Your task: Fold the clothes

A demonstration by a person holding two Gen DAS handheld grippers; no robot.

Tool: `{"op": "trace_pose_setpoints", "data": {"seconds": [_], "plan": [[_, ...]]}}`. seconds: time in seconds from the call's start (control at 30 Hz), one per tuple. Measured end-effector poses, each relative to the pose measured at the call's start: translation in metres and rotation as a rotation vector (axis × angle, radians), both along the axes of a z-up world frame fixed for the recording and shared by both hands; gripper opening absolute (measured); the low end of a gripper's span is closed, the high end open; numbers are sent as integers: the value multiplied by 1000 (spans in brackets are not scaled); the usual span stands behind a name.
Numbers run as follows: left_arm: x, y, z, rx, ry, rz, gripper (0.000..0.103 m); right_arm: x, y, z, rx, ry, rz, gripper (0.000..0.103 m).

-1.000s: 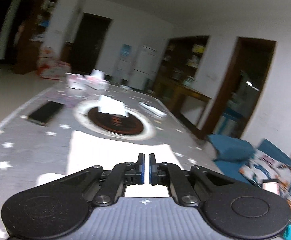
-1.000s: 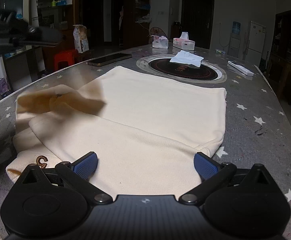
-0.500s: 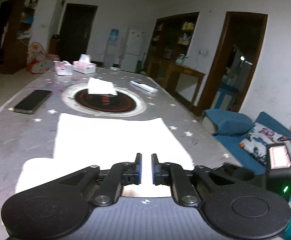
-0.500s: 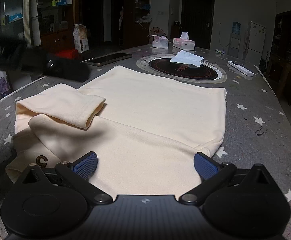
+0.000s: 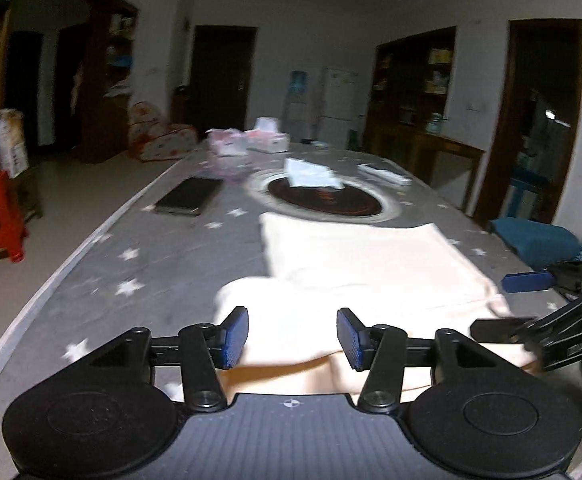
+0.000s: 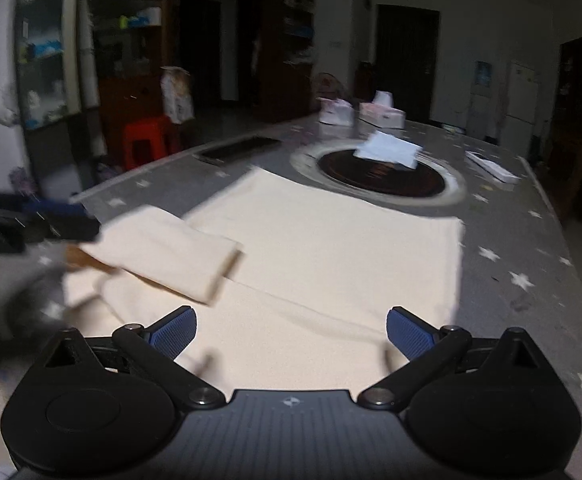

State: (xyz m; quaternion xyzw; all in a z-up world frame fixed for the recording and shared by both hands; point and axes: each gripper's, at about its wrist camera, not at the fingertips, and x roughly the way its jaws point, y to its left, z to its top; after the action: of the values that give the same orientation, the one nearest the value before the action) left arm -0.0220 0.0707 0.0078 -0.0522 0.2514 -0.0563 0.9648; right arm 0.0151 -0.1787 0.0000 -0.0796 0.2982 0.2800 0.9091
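1. Grey star-patterned table [image 6: 539, 248], filling the middle and lower part of both views, curved edge along the left.
2. Cream garment [image 6: 331, 256], spread flat across the centre of the right wrist view, one sleeve [image 6: 163, 252] folded over the body at centre left; same garment [image 5: 371, 264] at centre and lower right of the left wrist view.
3. Round dark hotplate [image 6: 379, 176] with pale ring, set in the table just above the garment's far hem, white tissue [image 6: 387, 150] lying on it.
4. Left gripper [image 5: 292, 336], bottom centre of its view, blue pads apart, nothing between them, above the garment's near edge.
5. Right gripper [image 6: 291, 332], bottom centre, pads spread wide, empty, over the cloth.
6. Black phone [image 5: 189, 196], centre left on the table.
7. Two tissue boxes [image 6: 361, 112], upper centre.
8. White remote [image 6: 491, 166], right of the hotplate.
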Motion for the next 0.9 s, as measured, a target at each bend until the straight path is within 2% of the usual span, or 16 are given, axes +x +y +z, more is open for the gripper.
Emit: {"op": "trace_pose_setpoints", "data": {"seconds": [0.13,0.23,0.33,0.47,0.53,0.63,0.73,0.9], "plan": [[-8,15,-5,-20,9,41,56,12,17,-2,62,98,64,78],[-15,23,-7,-26,9,58,58,28,28,-9,84,164,70,63],[-20,31,-9,-32,11,73,61,43,32,-14,133,232,59,54],[-23,35,-15,-43,26,77,63,51,40,-17,151,262,55,42],[-24,35,-18,-45,33,74,64,51,45,-18,146,271,58,28],[-24,31,-22,-46,44,64,69,48,51,-17,117,251,62,13],[-25,26,-24,-36,48,49,71,42,52,-10,107,213,61,8],[-22,16,-25,-17,54,27,73,27,41,17,119,103,53,7]]}}
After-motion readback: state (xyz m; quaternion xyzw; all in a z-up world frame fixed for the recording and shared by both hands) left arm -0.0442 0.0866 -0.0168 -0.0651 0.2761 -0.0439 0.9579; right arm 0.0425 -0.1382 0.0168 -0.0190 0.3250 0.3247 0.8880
